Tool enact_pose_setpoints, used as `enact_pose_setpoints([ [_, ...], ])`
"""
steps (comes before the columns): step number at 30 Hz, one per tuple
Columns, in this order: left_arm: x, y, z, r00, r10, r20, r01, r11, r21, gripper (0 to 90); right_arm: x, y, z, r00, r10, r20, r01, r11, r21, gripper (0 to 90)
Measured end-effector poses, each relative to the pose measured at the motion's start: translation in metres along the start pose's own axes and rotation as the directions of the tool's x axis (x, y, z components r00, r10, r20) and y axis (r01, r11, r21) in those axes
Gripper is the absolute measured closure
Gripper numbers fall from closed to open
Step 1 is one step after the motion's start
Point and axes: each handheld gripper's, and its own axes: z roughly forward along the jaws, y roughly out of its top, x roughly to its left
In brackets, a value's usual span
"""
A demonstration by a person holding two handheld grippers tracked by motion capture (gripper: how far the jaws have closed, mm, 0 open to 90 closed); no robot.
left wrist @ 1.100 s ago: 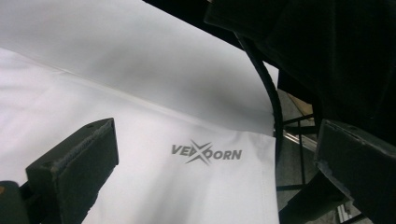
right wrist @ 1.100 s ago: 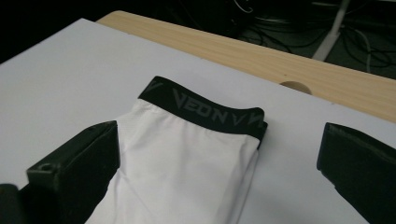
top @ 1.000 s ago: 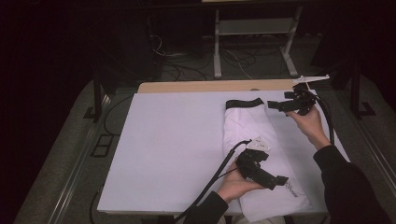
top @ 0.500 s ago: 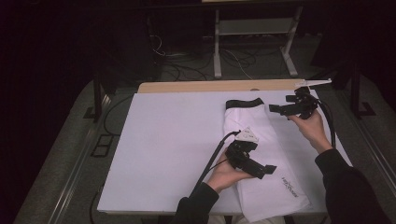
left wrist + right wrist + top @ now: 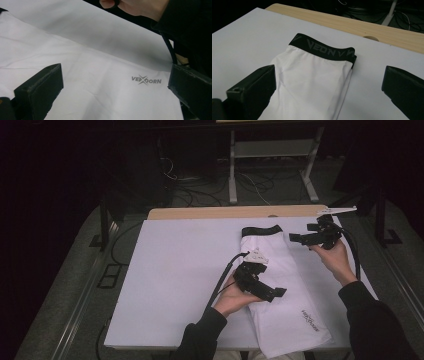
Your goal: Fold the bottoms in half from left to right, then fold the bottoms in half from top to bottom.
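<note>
Both tongs stand wide open and empty: the left tongs (image 5: 267, 292) hover over the middle of the folded white garment (image 5: 280, 285), the right tongs (image 5: 305, 239) beside its black waistband (image 5: 324, 51). A shallow pinch could catch only the top layer, so the fold slides apart on the counter (image 5: 175, 270).

We wear dark, near-black long sleeves that end at the wrists, leaving both hands bare. Our left tool (image 5: 280, 292) is black and blocky, with a grey three-cornered plate on top and a thick black cable trailing back along the forearm. Our right tool (image 5: 294, 238) is black too, with a black cable looping down past the wrist. Seen close in the gripper views, each tool's jaws are matte black rectangular blocks with squared edges; one right jaw has a small round hole.
</note>
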Motion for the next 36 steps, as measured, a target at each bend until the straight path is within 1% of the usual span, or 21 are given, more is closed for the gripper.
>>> enact_pose_setpoints([
  [5,0.011,0.004,-0.006,0.9999,0.003,-0.015,-0.003,1.0,-0.001,0.0,0.002,0.0,0.0,1.0,-0.006,-0.003,0.006,1.0,0.003,0.0],
  [8,0.018,0.005,-0.009,0.9997,-0.004,-0.026,0.004,0.9999,-0.011,0.0,0.004,-0.001,0.0,0.9999,-0.009,-0.005,0.009,0.9999,0.004,0.0],
  [13,0.031,0.006,-0.014,0.9991,-0.01,-0.042,0.01,0.9999,-0.01,0.0,0.005,-0.004,0.001,0.9999,-0.009,-0.011,0.009,0.9999,0.01,0.0],
  [15,0.038,0.008,-0.017,0.9985,-0.015,-0.052,0.014,0.9998,-0.017,0.0,0.005,-0.006,0.001,0.9999,-0.008,-0.013,0.008,0.9999,0.013,0.0],
  [19,0.045,0.011,-0.02,0.9978,-0.024,-0.062,0.022,0.9992,-0.033,0.0,0.004,-0.008,0.002,0.9999,-0.003,-0.014,0.003,0.9999,0.015,0.0],
  [20,0.05,0.012,-0.023,0.9969,-0.03,-0.073,0.027,0.9989,-0.038,0.0,0.003,-0.01,0.002,0.9999,0.002,-0.014,-0.002,0.9998,0.018,0.0],
  [22,0.052,0.013,-0.024,0.9965,-0.03,-0.077,0.028,0.9989,-0.038,0.0,0.003,-0.011,0.003,0.9999,0.003,-0.013,-0.003,0.9999,0.017,0.0],
  [24,0.056,0.014,-0.026,0.995,-0.03,-0.095,0.026,0.9987,-0.045,0.0,0.001,-0.013,0.004,0.9998,0.011,-0.014,-0.011,0.9997,0.022,0.0],
  [26,0.059,0.014,-0.028,0.9939,-0.039,-0.103,0.034,0.9979,-0.055,0.0,0.0,-0.014,0.004,0.9998,0.014,-0.013,-0.014,0.9997,0.019,0.0],
  [27,0.061,0.014,-0.029,0.9924,-0.04,-0.116,0.034,0.9977,-0.058,0.0,0.0,-0.015,0.004,0.9998,0.014,-0.014,-0.014,0.9997,0.019,0.0],
  [30,0.064,0.013,-0.028,0.9914,-0.042,-0.124,0.036,0.9981,-0.051,0.0,-0.001,-0.016,0.005,0.9998,0.016,-0.013,-0.016,0.9997,0.02,0.0],
  [36,0.073,0.012,-0.022,0.9891,-0.062,-0.133,0.056,0.9973,-0.048,0.0,-0.003,-0.019,0.009,0.9992,0.033,-0.022,-0.033,0.9993,0.018,0.0],
])
